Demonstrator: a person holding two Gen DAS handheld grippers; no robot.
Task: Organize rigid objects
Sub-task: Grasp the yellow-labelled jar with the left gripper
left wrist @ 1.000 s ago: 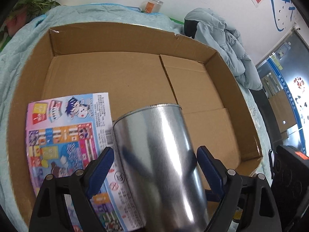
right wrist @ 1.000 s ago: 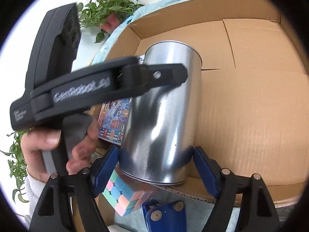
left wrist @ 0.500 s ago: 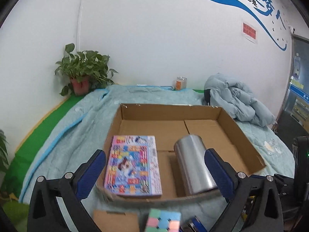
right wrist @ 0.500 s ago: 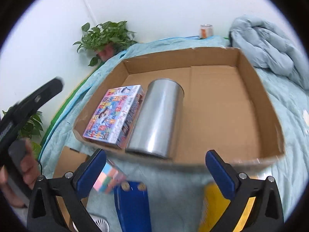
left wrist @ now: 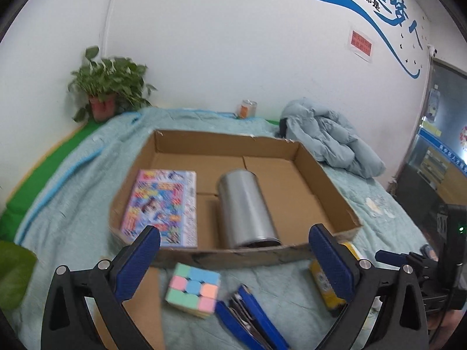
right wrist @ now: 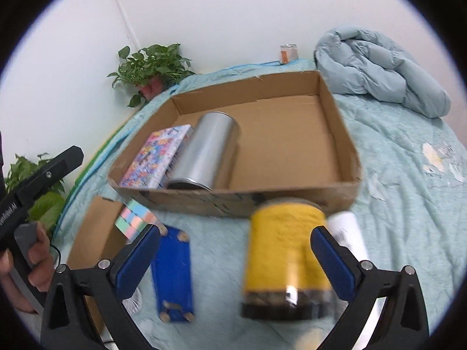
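A shallow cardboard box (left wrist: 233,255) (right wrist: 347,140) lies on the bed. Inside it a silver metal can (left wrist: 245,207) (right wrist: 205,153) lies on its side beside a colourful picture box (left wrist: 162,204) (right wrist: 156,157). In front of the box lie a pastel puzzle cube (left wrist: 192,290) (right wrist: 134,218), a blue stapler (left wrist: 251,318) (right wrist: 172,271) and a yellow canister (left wrist: 327,280) (right wrist: 287,259). My left gripper (left wrist: 233,265) is open and empty above the cube and stapler. My right gripper (right wrist: 233,262) is open, with the yellow canister between its fingers but not touched.
A flat cardboard piece (right wrist: 93,233) lies left of the cube. A white cylinder (right wrist: 348,233) lies behind the yellow canister. A light blue jacket (left wrist: 329,140) (right wrist: 379,67) is heaped at the back right. A potted plant (left wrist: 108,87) and a small jar (left wrist: 248,108) stand by the wall.
Both grippers let go of the silver can, which now lies in the box, and pulled back toward the objects in front of it. The right gripper has come over the yellow canister.
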